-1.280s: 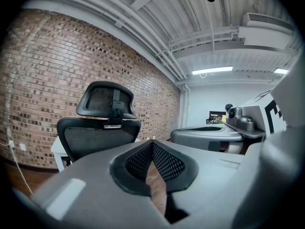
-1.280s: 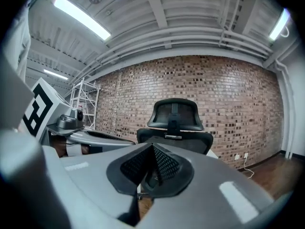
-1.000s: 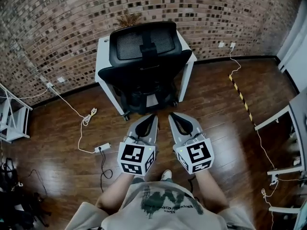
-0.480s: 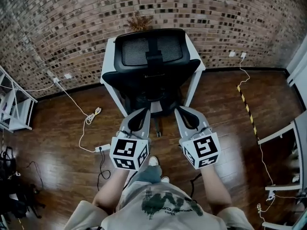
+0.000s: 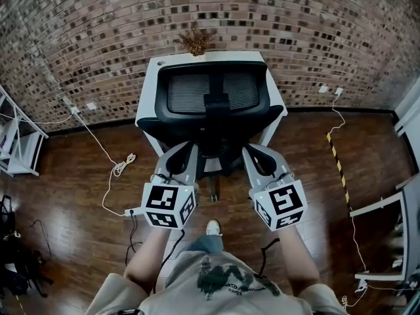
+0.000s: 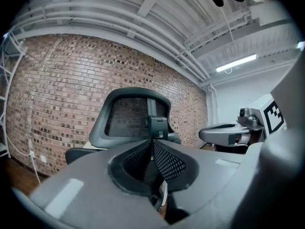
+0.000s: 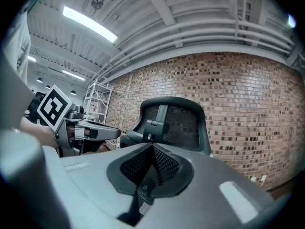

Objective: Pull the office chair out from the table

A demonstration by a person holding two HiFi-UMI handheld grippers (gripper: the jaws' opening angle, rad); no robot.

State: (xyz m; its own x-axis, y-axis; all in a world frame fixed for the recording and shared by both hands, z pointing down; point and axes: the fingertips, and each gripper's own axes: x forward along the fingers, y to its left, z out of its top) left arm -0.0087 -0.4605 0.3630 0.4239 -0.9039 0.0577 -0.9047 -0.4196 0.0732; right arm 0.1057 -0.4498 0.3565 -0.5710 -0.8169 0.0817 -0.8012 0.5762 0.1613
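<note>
The office chair [image 5: 213, 104] is filling the middle, its back standing directly ahead of the left gripper [image 5: 190, 149] and the right gripper [image 5: 249, 151], both with jaws pressed together on nothing. Behind it the white table [image 5: 149, 77] and the brick wall [image 5: 98, 38] are closing off the far side. Open wooden floor [image 5: 308, 176] is lying to the chair's right, a striped tape line [image 5: 336, 159] running across it; on the left a white cable [image 5: 120, 168] and a power strip [image 5: 133, 210] are cluttering the boards. A white rack [image 5: 16, 146] is hemming in the left edge, white furniture [image 5: 387, 199] the right.
</note>
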